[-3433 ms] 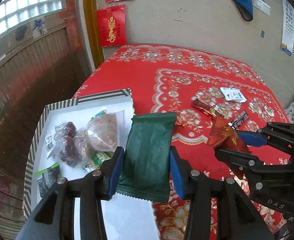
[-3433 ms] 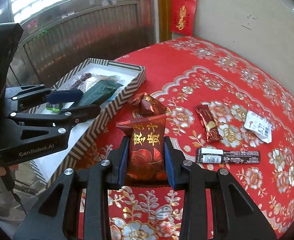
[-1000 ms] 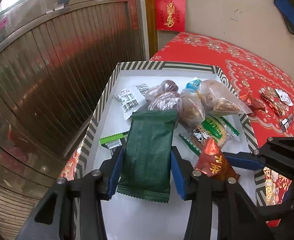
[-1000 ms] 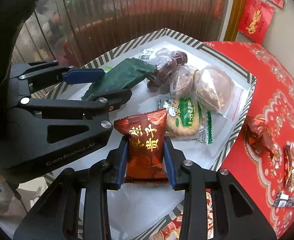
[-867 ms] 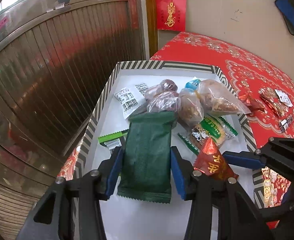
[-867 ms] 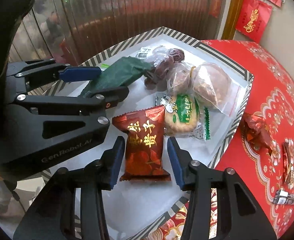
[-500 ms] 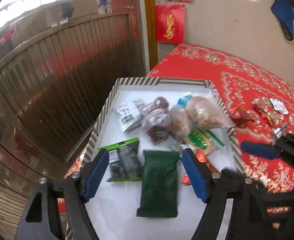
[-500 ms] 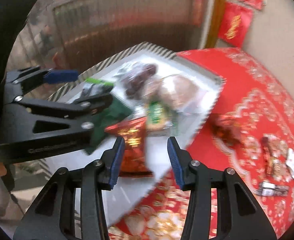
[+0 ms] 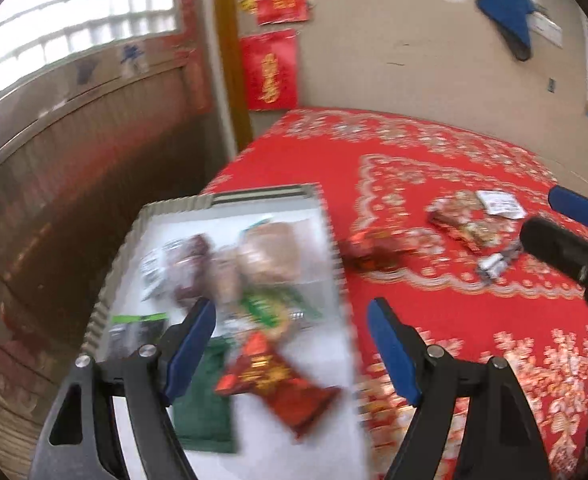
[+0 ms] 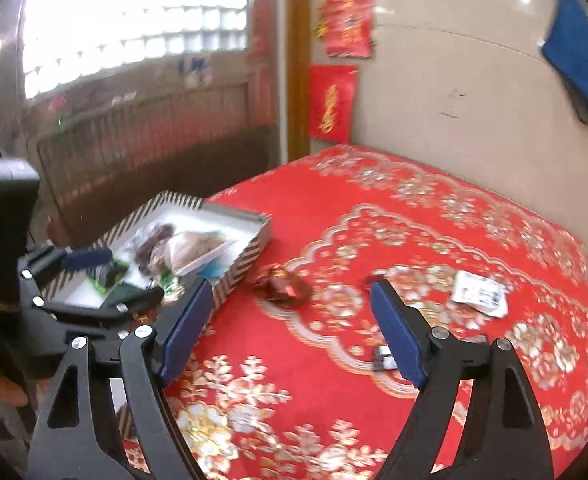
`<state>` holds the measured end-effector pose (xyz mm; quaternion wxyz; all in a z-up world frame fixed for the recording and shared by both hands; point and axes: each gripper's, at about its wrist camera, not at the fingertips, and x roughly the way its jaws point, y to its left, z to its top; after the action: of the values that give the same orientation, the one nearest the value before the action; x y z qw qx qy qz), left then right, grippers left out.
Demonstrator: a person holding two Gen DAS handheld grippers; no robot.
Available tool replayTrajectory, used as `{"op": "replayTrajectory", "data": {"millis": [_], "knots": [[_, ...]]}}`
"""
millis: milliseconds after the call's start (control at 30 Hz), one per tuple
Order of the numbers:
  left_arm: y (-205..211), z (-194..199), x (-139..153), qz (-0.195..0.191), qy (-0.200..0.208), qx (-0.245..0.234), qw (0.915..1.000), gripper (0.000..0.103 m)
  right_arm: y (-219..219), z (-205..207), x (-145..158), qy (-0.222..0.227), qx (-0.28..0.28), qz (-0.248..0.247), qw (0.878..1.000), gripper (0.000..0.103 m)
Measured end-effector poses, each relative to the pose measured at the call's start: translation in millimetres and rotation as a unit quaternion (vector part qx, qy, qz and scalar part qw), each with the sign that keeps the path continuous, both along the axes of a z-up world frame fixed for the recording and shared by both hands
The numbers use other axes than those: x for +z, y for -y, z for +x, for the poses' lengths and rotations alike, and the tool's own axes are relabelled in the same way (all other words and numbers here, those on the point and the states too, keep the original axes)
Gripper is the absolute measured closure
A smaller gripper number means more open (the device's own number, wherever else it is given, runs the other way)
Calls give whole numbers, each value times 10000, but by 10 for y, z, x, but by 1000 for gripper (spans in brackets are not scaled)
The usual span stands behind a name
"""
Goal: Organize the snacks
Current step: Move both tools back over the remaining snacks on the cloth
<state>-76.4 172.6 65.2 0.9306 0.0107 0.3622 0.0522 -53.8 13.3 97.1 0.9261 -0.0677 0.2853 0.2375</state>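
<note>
- Our left gripper [image 9: 292, 344] gapes wide, empty, above the striped box [image 9: 114, 280].
- Green packet [image 9: 204, 416] and red packet [image 9: 282, 384] lie inside.
- Our right gripper [image 10: 292, 320] gapes empty over the red cloth [image 10: 374, 208].

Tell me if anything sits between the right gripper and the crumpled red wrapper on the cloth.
Nothing visible does. The right gripper is open over bare red cloth, and the red wrapper lies just ahead between its fingers, beside the striped box.

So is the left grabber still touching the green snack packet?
Apart. The left wrist view shows the left gripper wide open, and the green packet lies loose in the box below.
</note>
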Motion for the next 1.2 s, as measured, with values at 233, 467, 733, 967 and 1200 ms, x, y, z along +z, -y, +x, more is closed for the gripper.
{"op": "replayTrajectory", "data": {"millis": [233, 467, 733, 967, 1200], "knots": [[560, 149, 49, 138, 198, -392, 9989, 10, 616, -202, 76, 610, -127, 553, 9965, 17], [835, 345, 116, 103, 178, -437, 9988, 8, 1182, -260, 59, 605, -609, 389, 9955, 0], [1110, 713, 74, 16, -134, -423, 9990, 7, 1718, 39, -33, -27, -846, 565, 9948, 0], [1283, 1239, -137, -324, -862, -184, 9956, 7, 1725, 318, -158, -327, -580, 139, 9977, 0], [1377, 1641, -394, -155, -1288, 190, 9914, 7, 1686, 859, -369, -743, -770, -548, 9927, 0]]}}
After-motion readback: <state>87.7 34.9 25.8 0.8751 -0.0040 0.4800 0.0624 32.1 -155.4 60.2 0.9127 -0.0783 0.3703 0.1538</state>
